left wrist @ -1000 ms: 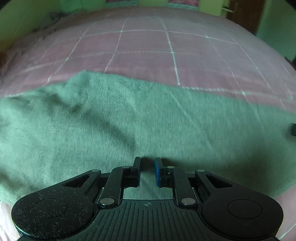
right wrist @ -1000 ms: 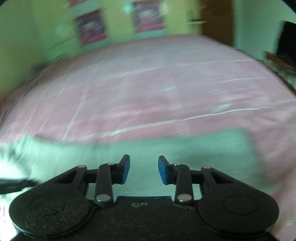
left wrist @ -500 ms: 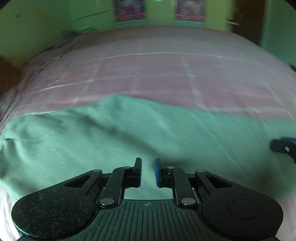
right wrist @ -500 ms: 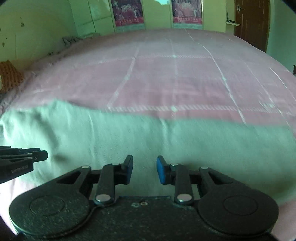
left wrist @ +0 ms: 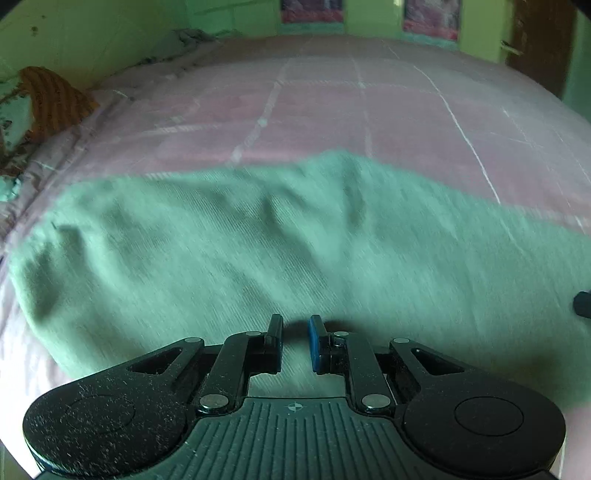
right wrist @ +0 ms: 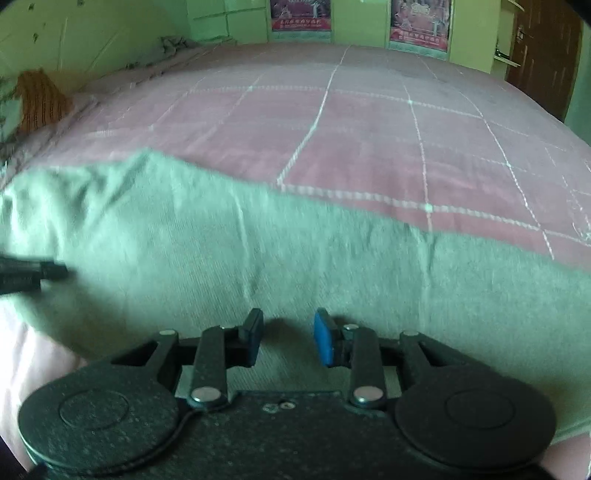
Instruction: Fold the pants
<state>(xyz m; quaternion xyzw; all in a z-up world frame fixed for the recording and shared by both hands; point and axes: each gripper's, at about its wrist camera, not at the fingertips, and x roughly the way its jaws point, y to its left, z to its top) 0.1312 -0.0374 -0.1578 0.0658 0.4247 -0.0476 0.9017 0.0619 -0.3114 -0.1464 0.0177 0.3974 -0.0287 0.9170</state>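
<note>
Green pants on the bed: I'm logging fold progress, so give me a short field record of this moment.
garment: green pants, spread across the near side
surface: pink checked bedsheet
left gripper: jaws slightly apart, nothing between them, above the pants
right gripper: open, empty, above the pants
wall: two posters

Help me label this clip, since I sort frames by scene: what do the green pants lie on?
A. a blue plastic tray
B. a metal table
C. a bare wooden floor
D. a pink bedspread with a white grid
D: the green pants lie spread across a pink bedspread crossed by white grid lines, seen in both wrist views.
</note>
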